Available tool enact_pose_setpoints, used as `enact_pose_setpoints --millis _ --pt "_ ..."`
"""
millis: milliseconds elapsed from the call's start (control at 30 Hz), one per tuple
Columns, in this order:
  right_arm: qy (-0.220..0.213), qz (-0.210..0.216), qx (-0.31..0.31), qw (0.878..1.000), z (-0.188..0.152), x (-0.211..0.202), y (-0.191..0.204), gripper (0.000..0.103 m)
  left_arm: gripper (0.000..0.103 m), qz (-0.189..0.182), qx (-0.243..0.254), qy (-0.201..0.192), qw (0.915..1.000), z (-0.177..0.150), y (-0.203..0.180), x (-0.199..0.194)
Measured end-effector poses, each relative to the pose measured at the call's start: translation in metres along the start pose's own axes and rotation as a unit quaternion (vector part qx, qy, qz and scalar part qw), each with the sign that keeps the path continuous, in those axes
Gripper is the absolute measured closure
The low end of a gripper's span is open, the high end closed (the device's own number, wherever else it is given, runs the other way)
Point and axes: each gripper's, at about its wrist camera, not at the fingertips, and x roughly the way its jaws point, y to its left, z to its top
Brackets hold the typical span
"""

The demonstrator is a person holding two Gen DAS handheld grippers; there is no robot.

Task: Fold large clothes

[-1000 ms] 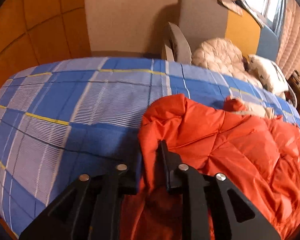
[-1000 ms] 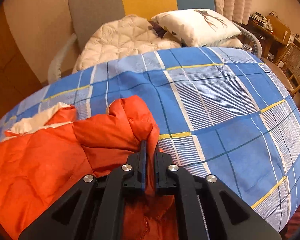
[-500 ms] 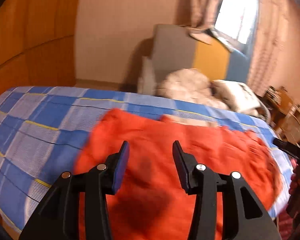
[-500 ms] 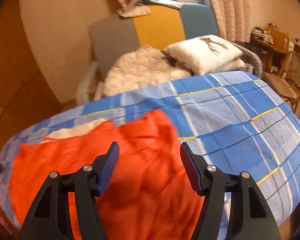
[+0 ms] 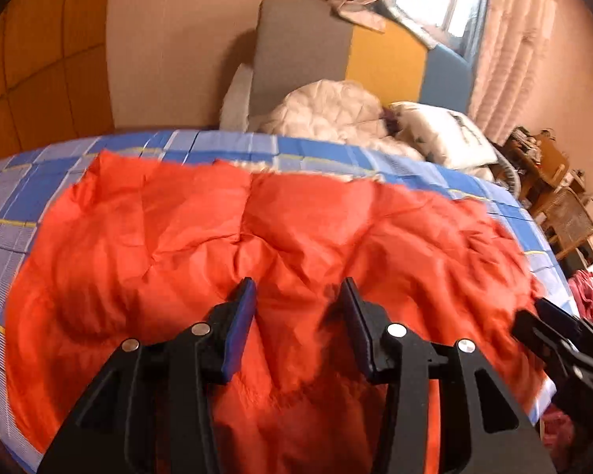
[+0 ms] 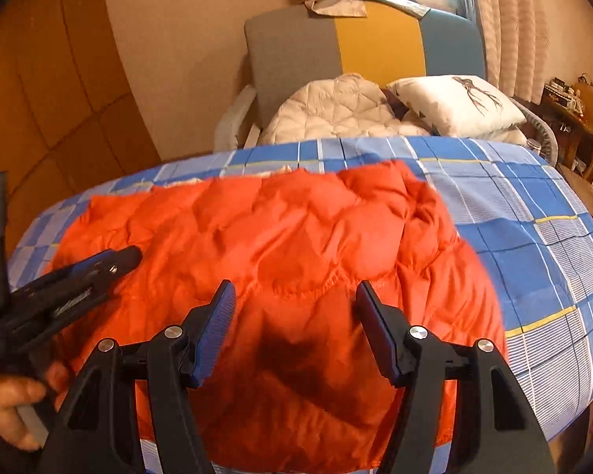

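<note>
An orange quilted down jacket [image 5: 257, 245] lies spread over the blue checked sheet [image 5: 16, 205] of the bed; it also shows in the right wrist view [image 6: 288, 245]. My left gripper [image 5: 298, 296] is open and empty, hovering above the jacket's near part. My right gripper [image 6: 292, 296] is open and empty above the jacket's near edge. The right gripper also shows at the right edge of the left wrist view [image 5: 533, 312]. The left gripper shows at the left of the right wrist view [image 6: 126, 256], over the jacket's left side.
Behind the bed stands a grey, yellow and blue chair [image 6: 336, 39] with a cream quilted garment [image 6: 328, 114] and a white pillow [image 6: 454, 102]. A wooden desk [image 6: 573, 98] and a wicker chair [image 5: 565, 213] are at the right. The blue sheet [image 6: 533, 205] is bare to the right.
Both grippers have let go of the jacket and opened, then pulled back and up. The jacket, bunched a second ago, now lies spread flat across the bed.
</note>
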Motion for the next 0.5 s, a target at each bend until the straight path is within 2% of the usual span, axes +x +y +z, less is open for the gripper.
enact_pose_setpoints --millis 233,500 --pt "0.017 -0.013 0.01 1.0 -0.01 0.028 -0.01 0.035 0.058 0.013 0.003 0.018 0.9998 -0.009 0.004 0.032" --pt "0.029 -0.022 0.017 0.999 -0.012 0.036 -0.01 0.032 0.058 0.026 0.016 0.021 0.9993 -0.016 0.001 0.037"
